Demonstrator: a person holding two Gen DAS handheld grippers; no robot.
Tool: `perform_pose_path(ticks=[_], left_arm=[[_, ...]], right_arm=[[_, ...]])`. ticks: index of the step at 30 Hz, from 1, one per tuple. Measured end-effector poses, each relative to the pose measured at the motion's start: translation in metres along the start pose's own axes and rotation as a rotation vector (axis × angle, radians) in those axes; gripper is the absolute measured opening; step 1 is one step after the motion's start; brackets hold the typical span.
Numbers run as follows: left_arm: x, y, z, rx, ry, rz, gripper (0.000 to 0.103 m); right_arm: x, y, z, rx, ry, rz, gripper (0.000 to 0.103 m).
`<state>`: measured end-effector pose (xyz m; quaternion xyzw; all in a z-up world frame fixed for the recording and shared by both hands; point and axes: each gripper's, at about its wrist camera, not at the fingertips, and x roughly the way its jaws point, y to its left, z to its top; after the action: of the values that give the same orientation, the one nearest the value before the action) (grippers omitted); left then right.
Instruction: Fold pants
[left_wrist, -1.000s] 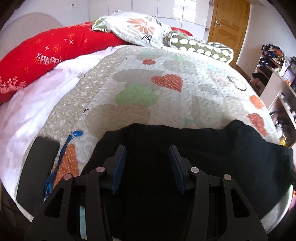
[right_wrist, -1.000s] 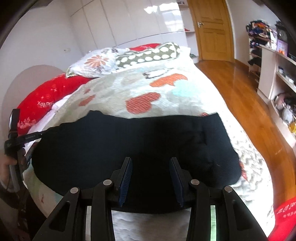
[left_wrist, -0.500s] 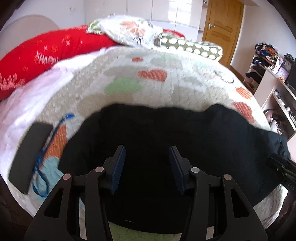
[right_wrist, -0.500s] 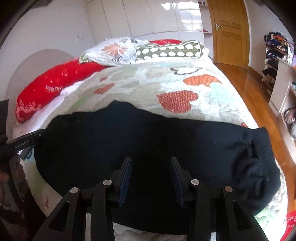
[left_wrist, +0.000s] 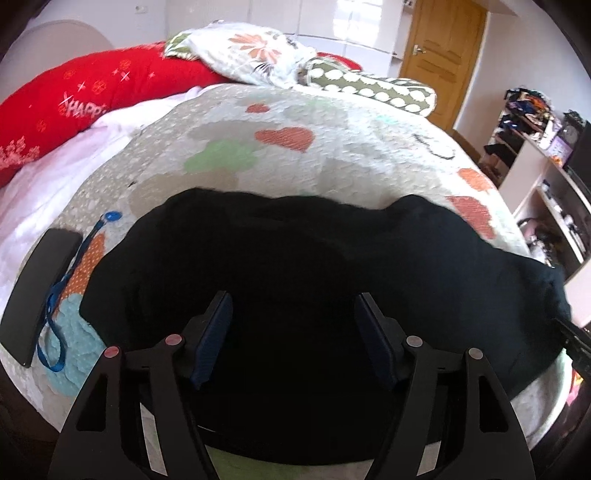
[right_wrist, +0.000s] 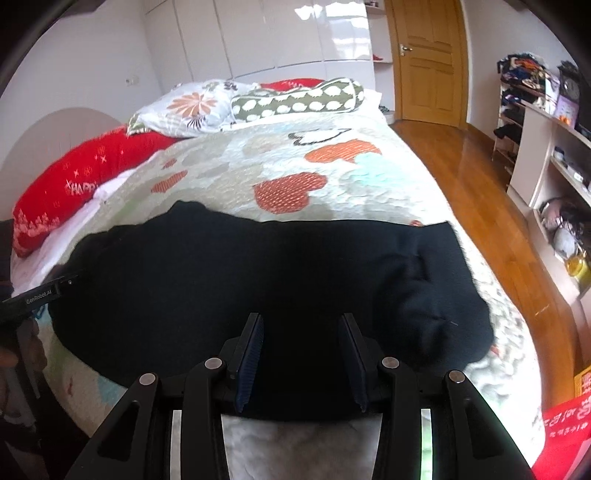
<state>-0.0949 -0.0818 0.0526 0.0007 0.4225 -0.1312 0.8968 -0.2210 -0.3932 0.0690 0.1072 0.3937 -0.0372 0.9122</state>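
Note:
Black pants (left_wrist: 332, 258) lie spread sideways across the near end of the quilted bed (left_wrist: 280, 170), with their ribbed end (right_wrist: 443, 295) bunched at the right. My left gripper (left_wrist: 291, 310) hovers over the left half of the pants, its jaws opening, with nothing pinched between the blue pads. My right gripper (right_wrist: 301, 328) stands open above the near edge of the pants (right_wrist: 258, 277), and its pads grip nothing. A finger of the left gripper (right_wrist: 40, 293) shows at the pants' left end.
A black phone (left_wrist: 37, 295) with a blue lanyard (left_wrist: 61, 299) lies on the quilt left of the pants. A red bolster (right_wrist: 74, 184), a floral pillow (right_wrist: 192, 107) and a dotted bolster (right_wrist: 295, 99) sit at the bed's head. Wooden floor (right_wrist: 480, 184) and shelves (right_wrist: 554, 166) lie to the right.
The left gripper's jaws have spread wider and it has drawn back toward the pants' near edge. The right view swung left, then part way back.

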Motion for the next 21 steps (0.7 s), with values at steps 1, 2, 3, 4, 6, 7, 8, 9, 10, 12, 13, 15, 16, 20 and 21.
perform_pose_path(ticks=[1, 2, 3, 4, 6, 7, 8, 9, 10, 12, 13, 15, 16, 20, 21], left_arm=[[-0.002, -0.004, 0.000, 0.007, -0.001, -0.008, 0.069], [-0.003, -0.009, 0.001, 0.016, 0.001, -0.019, 0.069], [-0.003, -0.016, 0.003, 0.031, 0.005, -0.036, 0.069], [-0.004, -0.022, 0.005, 0.045, 0.006, -0.049, 0.069], [-0.005, -0.039, 0.008, 0.094, 0.003, -0.076, 0.069], [-0.006, -0.049, 0.010, 0.121, 0.000, -0.093, 0.069], [-0.005, -0.059, 0.012, 0.142, 0.003, -0.113, 0.069], [-0.004, -0.067, 0.014, 0.162, 0.011, -0.134, 0.069], [-0.002, -0.077, 0.015, 0.180, 0.020, -0.155, 0.069], [0.004, -0.100, 0.018, 0.227, 0.036, -0.198, 0.069], [0.008, -0.111, 0.019, 0.250, 0.044, -0.213, 0.069], [0.017, -0.135, 0.021, 0.301, 0.061, -0.234, 0.069], [0.020, -0.145, 0.021, 0.322, 0.067, -0.248, 0.069], [0.033, -0.187, 0.026, 0.405, 0.101, -0.349, 0.069], [0.037, -0.199, 0.027, 0.430, 0.113, -0.368, 0.069]], right_arm=[[-0.003, -0.002, 0.000, 0.004, -0.002, -0.009, 0.042], [-0.006, -0.005, -0.001, 0.004, -0.004, -0.016, 0.042], [-0.011, -0.007, -0.001, 0.005, -0.007, -0.020, 0.042], [-0.015, -0.010, -0.002, 0.009, -0.010, -0.021, 0.042], [-0.024, -0.019, -0.004, 0.030, -0.021, -0.023, 0.043], [-0.028, -0.024, -0.006, 0.046, -0.028, -0.030, 0.044], [-0.033, -0.030, -0.009, 0.062, -0.033, -0.041, 0.046], [-0.037, -0.037, -0.012, 0.078, -0.034, -0.055, 0.047], [-0.040, -0.044, -0.015, 0.095, -0.032, -0.068, 0.047], [-0.042, -0.058, -0.021, 0.134, -0.026, -0.083, 0.048], [-0.042, -0.063, -0.022, 0.150, -0.022, -0.081, 0.049], [-0.039, -0.076, -0.026, 0.200, -0.004, -0.061, 0.051], [-0.037, -0.080, -0.028, 0.220, 0.006, -0.050, 0.052], [-0.031, -0.087, -0.030, 0.253, 0.000, 0.001, 0.058], [-0.029, -0.088, -0.029, 0.258, -0.004, 0.010, 0.060]])
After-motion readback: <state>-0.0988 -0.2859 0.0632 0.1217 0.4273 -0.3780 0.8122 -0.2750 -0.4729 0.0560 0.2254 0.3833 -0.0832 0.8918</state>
